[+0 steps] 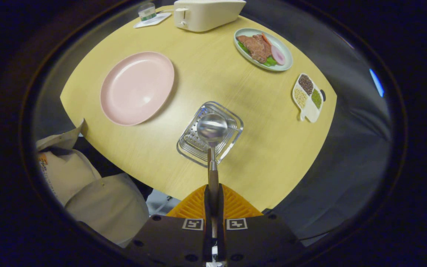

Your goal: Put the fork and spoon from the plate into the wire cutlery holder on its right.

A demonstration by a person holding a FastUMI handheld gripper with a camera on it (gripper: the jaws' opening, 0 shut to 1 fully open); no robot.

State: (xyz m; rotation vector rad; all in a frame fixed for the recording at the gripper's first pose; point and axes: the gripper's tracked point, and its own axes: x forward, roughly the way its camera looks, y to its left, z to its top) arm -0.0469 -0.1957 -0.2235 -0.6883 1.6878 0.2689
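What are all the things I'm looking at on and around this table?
Table: one, light wood, under everything.
Pink plate: one, bare, beyond the fingers, left of the holder.
Wire cutlery holder: one, silver, just ahead of the fingers.
Spoon: one, silver, handle clamped between the fingers, bowl above the holder.
Food plate: one, pale green, meat and vegetables, far side.
Divided dish: one, white, three kinds of grain, right of the holder.
Toaster: one, cream, far edge.
Cup: one, clear, on a white coaster beside the toaster.
Person's clothing: beige, beside the table.
Gripper: one, fingers closed on the spoon handle.
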